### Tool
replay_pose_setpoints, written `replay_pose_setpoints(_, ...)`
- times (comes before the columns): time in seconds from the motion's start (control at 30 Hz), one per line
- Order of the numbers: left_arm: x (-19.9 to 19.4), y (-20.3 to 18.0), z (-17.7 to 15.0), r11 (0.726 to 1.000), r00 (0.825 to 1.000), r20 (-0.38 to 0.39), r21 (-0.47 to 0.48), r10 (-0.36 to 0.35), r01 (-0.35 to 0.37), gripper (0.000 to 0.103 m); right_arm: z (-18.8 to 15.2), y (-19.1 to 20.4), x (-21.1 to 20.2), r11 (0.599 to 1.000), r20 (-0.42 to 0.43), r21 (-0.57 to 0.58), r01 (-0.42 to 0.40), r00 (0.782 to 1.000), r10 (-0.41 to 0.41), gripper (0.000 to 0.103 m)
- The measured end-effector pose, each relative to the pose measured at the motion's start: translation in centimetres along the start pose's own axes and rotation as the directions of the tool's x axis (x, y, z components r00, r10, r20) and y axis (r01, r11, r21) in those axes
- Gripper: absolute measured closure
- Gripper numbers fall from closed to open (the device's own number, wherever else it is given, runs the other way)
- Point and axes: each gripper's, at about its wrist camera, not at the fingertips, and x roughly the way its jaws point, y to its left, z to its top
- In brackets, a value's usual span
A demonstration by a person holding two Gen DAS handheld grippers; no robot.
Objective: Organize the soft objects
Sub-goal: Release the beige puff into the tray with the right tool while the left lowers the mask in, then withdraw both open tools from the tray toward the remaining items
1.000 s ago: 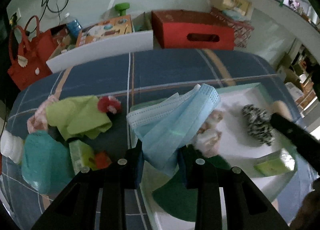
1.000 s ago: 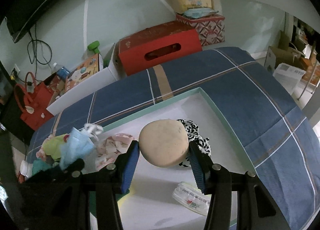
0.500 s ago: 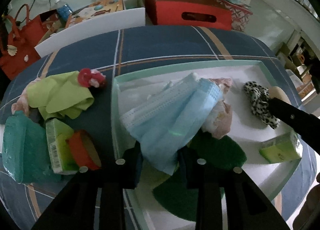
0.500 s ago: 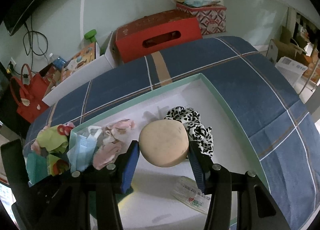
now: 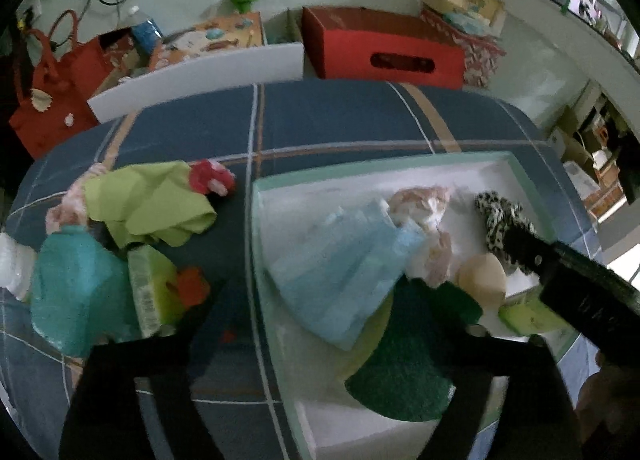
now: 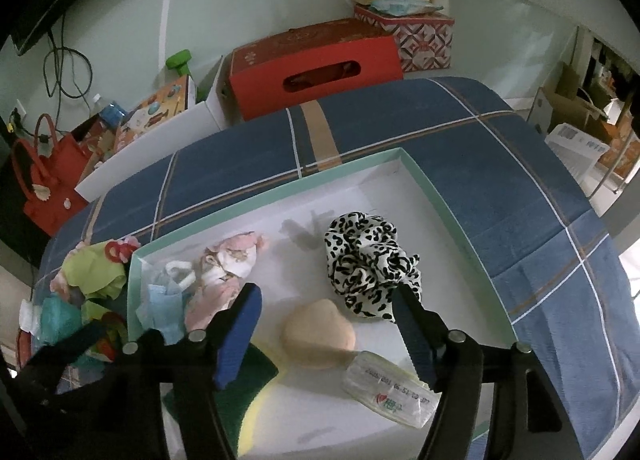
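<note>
A white tray with a mint rim [image 6: 460, 216] [image 5: 256, 236] lies on the blue plaid cloth. In it are a blue face mask [image 5: 344, 272] [image 6: 162, 306], a pink cloth [image 6: 228, 264] [image 5: 424, 200], a leopard scrunchie [image 6: 368, 256] [image 5: 496, 216], a beige puff [image 6: 318, 334] [image 5: 482, 278], a green scouring sponge [image 5: 404, 364] and a tissue pack [image 6: 390, 392]. My left gripper [image 5: 340, 300] is open above the mask. My right gripper [image 6: 328, 308] is open, its jaws either side of the puff lying in the tray.
Left of the tray on the cloth lie a lime cloth [image 5: 148, 204], a red-pink toy [image 5: 210, 178], a teal sponge [image 5: 76, 292], a yellow-green sponge [image 5: 150, 288] and a white item [image 5: 12, 264]. Behind the table stand a red box [image 6: 316, 68] and a red bag [image 5: 56, 96].
My left gripper has opened and let the blue mask drop into the tray. My right gripper has opened and let the beige puff drop into the tray by the scrunchie.
</note>
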Motion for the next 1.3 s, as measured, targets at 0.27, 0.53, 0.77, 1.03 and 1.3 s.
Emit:
replay_pose_setpoints(0.27,-0.5,1.7,0.7,0.998,0.999,0.017,-0.054,0.028,-0.027,0.009,-0.1,0.6,0.0,1.000,-0.003,-0.025,0.010,1.000,-0.010,0.025)
replay_pose_setpoints(0.53,-0.7,2.7,0.9,0.996,0.999,0.035,-0.090,0.025,-0.022,0.008,-0.2,1.2,-0.1,0.999,-0.002,-0.042,0.020,1.000,-0.020,0.021)
replay_pose_setpoints(0.77,-1.5,3.6,1.1,0.993,0.997,0.060,-0.114,0.043,-0.036,0.000,-0.1,1.2,-0.2,0.998,0.020,-0.043,0.055,0.998,-0.054,0.000)
replay_pose_setpoints(1.03,-2.0,4.4,1.2,0.993,0.996,0.055,-0.102,0.067,-0.061,0.000,-0.2,1.3,-0.1,0.997,0.009,-0.040,0.058,0.998,-0.058,0.000)
replay_pose_setpoints(1.3,-3.1,5.2,1.4,0.993,0.996,0.073,-0.105,0.052,-0.044,0.000,-0.4,2.6,-0.3,0.996,0.026,-0.076,0.055,0.998,-0.053,0.000)
